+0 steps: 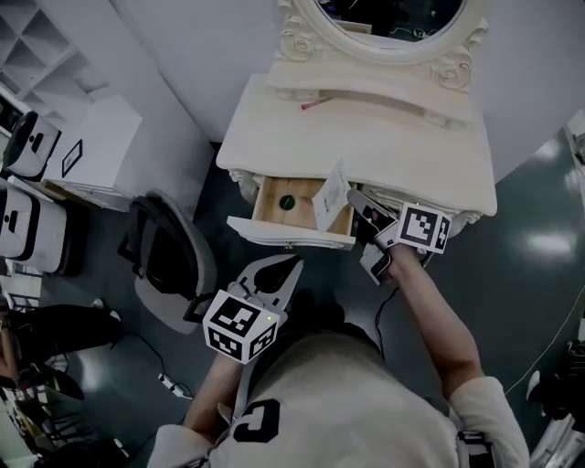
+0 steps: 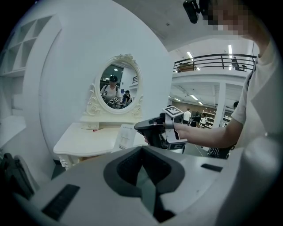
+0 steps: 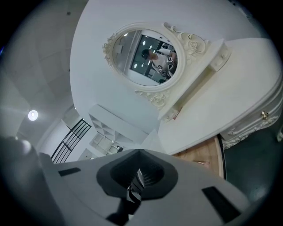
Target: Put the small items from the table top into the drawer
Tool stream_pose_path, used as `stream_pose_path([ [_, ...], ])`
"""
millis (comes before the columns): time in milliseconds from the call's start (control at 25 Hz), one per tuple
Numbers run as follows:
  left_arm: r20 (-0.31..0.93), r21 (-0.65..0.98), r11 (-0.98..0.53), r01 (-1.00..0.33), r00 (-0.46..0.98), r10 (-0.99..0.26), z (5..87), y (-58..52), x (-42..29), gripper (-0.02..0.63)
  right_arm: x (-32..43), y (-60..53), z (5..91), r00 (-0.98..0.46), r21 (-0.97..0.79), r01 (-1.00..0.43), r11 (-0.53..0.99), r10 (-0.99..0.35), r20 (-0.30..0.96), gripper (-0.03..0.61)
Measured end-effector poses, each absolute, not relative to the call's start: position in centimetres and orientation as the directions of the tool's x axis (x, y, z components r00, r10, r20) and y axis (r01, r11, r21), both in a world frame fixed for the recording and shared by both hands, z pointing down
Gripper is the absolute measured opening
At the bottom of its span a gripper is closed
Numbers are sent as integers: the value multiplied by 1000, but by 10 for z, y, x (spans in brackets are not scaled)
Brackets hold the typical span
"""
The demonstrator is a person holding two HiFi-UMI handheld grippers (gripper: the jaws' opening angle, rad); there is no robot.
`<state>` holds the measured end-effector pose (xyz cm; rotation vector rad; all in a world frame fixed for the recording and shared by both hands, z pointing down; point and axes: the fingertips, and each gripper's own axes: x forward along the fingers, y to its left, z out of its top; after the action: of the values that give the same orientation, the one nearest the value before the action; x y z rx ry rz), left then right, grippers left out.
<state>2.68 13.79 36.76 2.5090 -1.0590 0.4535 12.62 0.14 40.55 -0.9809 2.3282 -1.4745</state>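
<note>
Pinches a white card (image 1: 331, 196) in the right tool (image 1: 353, 196), jaws pressed onto its right edge, just above the open drawer (image 1: 272, 194) at the centre of the head view. Holds the left tool (image 1: 277, 271) low and back from the furniture, toward the bottom centre, jaws pressed together on nothing. Shows a small dark green round item (image 1: 287, 202) already lying on the wooden drawer floor, just left of the card. Leaves a thin red stick-like item (image 1: 315, 103), perhaps a pen but too small to name surely, on the pale tabletop (image 1: 393, 137) at the upper centre, near the ledge below the mirror (image 1: 384, 23).

Looks light, thin and bendy, that card: no need for a hard squeeze, and a hold on the flat face close to one edge seems enough. Best let go low inside the drawer, since so light a sheet could flutter or end up propped against the drawer front.

Probably light and stiff, the red item, and likely to roll or skid on the smooth top. Take hold across the middle of its length, jaws square to the long axis, and come down gently so as not to flick it toward the ledge.
</note>
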Motion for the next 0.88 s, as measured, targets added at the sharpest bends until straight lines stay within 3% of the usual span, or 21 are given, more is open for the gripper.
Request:
stream_pose_path([
  [880, 425, 293, -668, -684, 719, -550, 386, 95, 21, 57, 120, -25, 459, -711, -902, -419, 100, -654, 258, 26],
])
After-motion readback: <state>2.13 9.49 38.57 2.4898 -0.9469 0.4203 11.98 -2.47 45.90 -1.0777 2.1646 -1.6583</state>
